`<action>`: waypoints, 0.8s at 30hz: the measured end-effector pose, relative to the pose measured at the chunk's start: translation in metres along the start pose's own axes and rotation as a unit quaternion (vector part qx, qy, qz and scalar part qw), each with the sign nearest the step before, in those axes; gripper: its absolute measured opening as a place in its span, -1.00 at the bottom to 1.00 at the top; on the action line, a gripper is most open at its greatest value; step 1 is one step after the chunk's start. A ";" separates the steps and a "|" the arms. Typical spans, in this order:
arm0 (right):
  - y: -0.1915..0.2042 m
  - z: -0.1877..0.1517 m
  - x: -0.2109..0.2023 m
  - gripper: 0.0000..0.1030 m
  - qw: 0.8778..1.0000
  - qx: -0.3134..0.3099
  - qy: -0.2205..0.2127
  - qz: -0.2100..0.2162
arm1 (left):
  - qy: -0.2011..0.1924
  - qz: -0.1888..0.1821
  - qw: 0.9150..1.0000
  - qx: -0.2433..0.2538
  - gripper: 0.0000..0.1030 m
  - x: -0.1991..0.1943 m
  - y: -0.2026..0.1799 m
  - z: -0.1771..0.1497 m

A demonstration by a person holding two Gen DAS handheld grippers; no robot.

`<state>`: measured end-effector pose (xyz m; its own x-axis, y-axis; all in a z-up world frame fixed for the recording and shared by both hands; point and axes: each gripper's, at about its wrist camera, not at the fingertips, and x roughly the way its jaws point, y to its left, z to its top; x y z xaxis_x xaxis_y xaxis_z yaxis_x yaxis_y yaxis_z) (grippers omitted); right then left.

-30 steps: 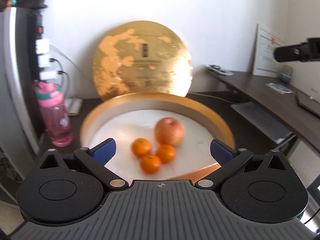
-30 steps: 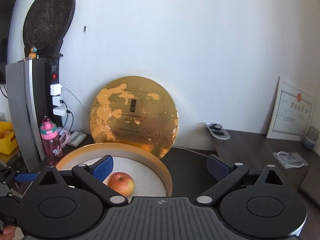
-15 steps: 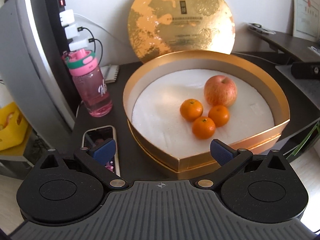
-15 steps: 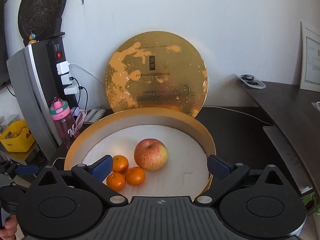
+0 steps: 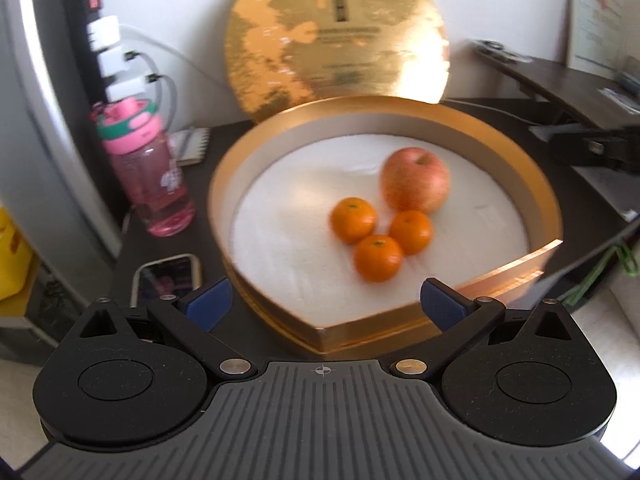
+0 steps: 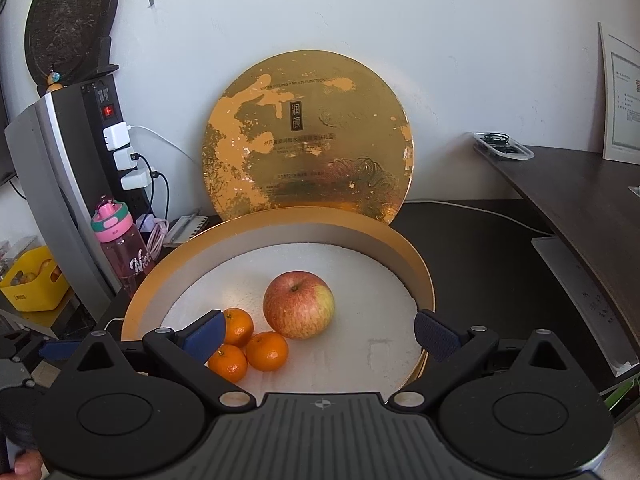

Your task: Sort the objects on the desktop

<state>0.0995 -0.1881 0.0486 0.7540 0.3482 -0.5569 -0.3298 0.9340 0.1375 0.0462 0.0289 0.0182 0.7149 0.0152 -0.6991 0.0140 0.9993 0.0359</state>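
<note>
Right wrist view: apple (image 6: 298, 305) lies straight ahead between the spread, empty fingers (image 6: 434, 340), nearer than to the left gripper (image 5: 326, 299), also spread.

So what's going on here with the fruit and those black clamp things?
A person holds a two-finger gripper in each hand. The left gripper and right gripper both hover open and empty over the near edge of a gold box. Inside it lie an apple and three tangerines, clustered together. Its lid leans against the wall.
</note>
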 end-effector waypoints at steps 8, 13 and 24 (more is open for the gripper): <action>0.001 0.010 0.006 0.95 1.000 0.000 -0.007 -0.004 | -0.018 -0.016 1.000 -0.006 1.00 0.001 0.002 0.009; 0.006 0.017 0.011 0.95 1.000 -0.002 -0.011 -0.004 | -0.030 -0.024 0.999 -0.017 1.00 0.000 0.011 0.015; 0.017 0.035 0.018 0.95 0.999 -0.013 -0.032 -0.001 | -0.054 -0.029 0.998 -0.028 1.00 0.005 0.027 0.027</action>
<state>0.1273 -0.1630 0.0693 0.7894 0.3512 -0.5035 -0.3418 0.9327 0.1147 0.0689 0.0553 0.0349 0.7850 -0.0438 -0.6180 0.0208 0.9988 -0.0444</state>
